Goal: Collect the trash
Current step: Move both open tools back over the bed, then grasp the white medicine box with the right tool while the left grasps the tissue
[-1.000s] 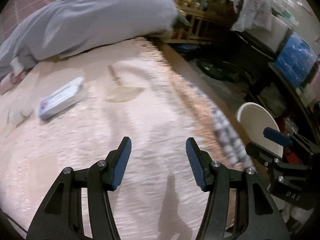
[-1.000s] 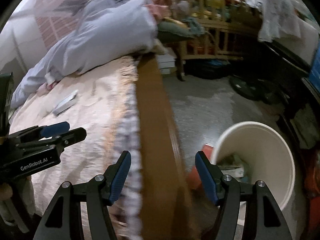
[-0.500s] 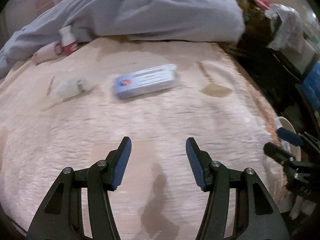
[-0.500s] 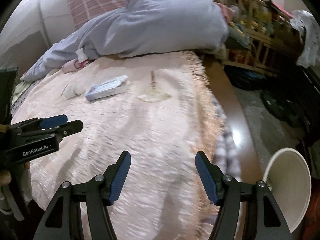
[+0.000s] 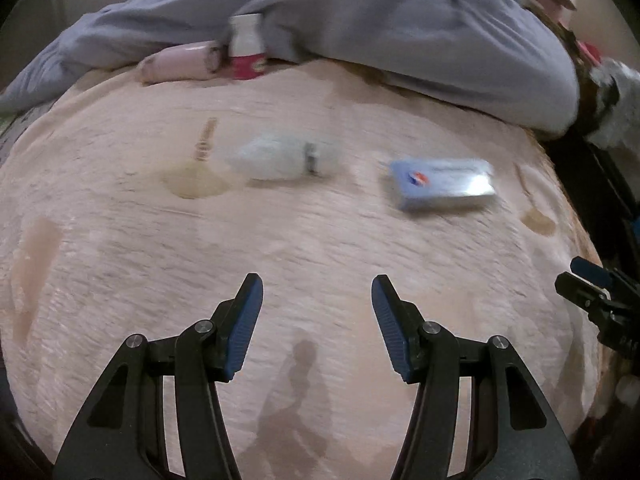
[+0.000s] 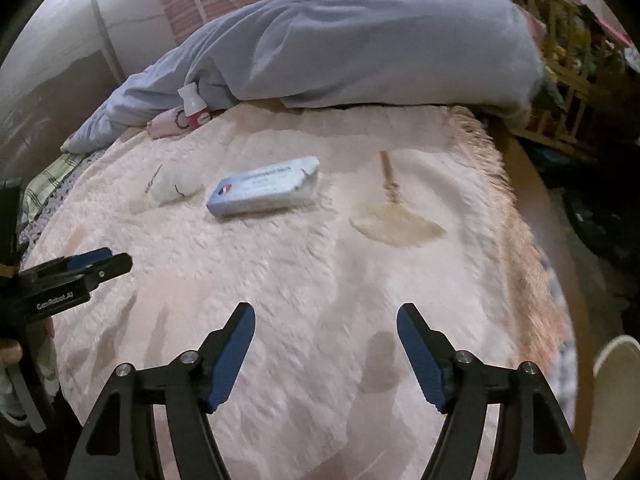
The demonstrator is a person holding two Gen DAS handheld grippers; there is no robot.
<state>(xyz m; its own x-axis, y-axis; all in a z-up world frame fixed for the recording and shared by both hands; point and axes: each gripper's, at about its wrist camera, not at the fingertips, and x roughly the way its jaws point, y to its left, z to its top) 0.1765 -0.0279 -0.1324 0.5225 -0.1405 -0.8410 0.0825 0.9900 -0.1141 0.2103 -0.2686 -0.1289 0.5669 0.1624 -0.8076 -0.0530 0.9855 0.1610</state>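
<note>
My bed's pink blanket carries a blue-white box and, left of it, a blurred white wad, under a grey duvet. My left claw hangs spread and empty; my right claw is opening, empty. A white bin is cut off at right.

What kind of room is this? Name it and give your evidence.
Probably a bedroom: a pink fuzzy blanket covers a bed, a rumpled grey-blue duvet is heaped at its far end, and a wooden crib-like frame stands beside it.
</note>
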